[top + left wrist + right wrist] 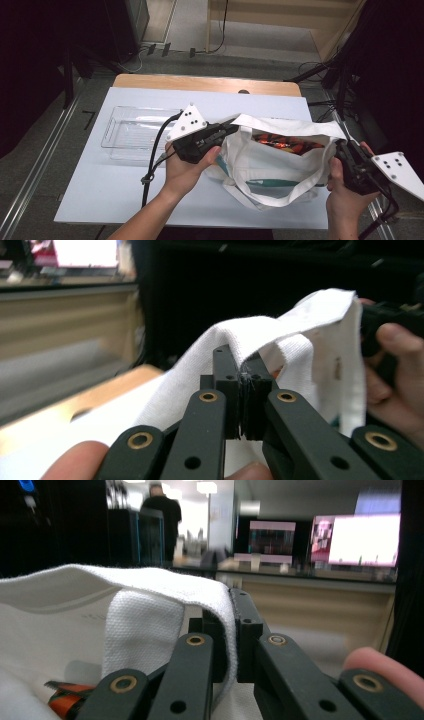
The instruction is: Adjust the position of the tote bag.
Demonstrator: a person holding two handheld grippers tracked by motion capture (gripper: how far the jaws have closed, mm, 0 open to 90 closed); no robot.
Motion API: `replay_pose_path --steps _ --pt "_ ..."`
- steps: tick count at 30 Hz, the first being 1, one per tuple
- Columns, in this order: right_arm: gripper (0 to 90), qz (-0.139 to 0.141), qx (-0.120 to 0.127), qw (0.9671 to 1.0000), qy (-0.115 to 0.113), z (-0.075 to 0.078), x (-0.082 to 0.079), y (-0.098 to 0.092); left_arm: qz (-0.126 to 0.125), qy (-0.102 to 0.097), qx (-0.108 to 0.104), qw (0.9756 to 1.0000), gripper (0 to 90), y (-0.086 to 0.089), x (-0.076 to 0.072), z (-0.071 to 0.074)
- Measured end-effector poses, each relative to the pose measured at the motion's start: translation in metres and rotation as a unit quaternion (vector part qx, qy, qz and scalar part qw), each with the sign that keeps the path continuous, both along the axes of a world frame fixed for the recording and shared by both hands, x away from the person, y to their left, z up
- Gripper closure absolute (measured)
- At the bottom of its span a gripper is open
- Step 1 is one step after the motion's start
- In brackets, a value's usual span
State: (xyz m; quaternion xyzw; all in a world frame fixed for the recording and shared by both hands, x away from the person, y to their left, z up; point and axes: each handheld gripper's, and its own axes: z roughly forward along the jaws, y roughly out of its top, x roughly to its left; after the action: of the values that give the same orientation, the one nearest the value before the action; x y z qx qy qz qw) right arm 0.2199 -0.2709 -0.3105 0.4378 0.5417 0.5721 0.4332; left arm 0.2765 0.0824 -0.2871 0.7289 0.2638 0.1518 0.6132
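Observation:
A white cloth tote bag [280, 160] stands open on the white table [100, 195], with orange and red packets [285, 142] inside. My left gripper [231, 126] is shut on the bag's left rim; in the left gripper view the white cloth [260, 335] is pinched between the black jaws of that gripper [243, 371]. My right gripper [341, 148] is shut on the bag's right rim, and in the right gripper view the rim [220, 607] is folded over one jaw and pressed by the other, at the right gripper [231, 605]. The bag's mouth is stretched between both grippers.
A clear plastic tray [135, 132] lies on the table to the left of the bag, behind my left hand. The bag's handle loop [280, 197] hangs toward the front edge. A wooden table edge [205, 82] runs behind.

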Motion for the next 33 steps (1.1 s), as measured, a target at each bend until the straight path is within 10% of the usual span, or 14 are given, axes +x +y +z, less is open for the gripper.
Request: replay_pose_path --steps 6,14,20,24,26,30,33 --pt "88.6 -0.003 -0.002 0.9974 0.072 -0.031 0.018 -0.007 0.031 0.031 0.017 0.9989 86.7 -0.014 0.042 -0.033" --pt "88.5 0.013 -0.021 0.9960 0.085 -0.040 0.022 -0.004 0.046 0.098 0.023 0.9939 85.4 -0.041 0.085 -0.071" --pt "86.2 0.018 -0.032 0.9949 0.094 -0.046 0.025 -0.003 0.050 0.117 0.036 0.9912 84.0 -0.051 0.089 -0.095" --pt "87.2 0.026 -0.032 0.9948 0.093 -0.048 0.024 -0.004 0.035 0.104 0.054 0.9925 72.5 -0.048 0.082 -0.094" --pt "87.5 0.025 -0.026 0.9952 0.091 -0.047 0.024 -0.005 0.045 0.068 0.084 0.9931 48.8 -0.051 0.074 -0.090" --pt "87.8 0.025 -0.020 0.9957 0.087 -0.045 0.023 -0.004 0.056 0.023 0.129 0.9897 33.6 -0.062 0.065 -0.088" --pt "87.7 0.038 -0.011 0.9955 0.086 -0.041 0.020 -0.003 0.065 0.018 0.159 0.9850 42.3 -0.069 0.066 -0.091"
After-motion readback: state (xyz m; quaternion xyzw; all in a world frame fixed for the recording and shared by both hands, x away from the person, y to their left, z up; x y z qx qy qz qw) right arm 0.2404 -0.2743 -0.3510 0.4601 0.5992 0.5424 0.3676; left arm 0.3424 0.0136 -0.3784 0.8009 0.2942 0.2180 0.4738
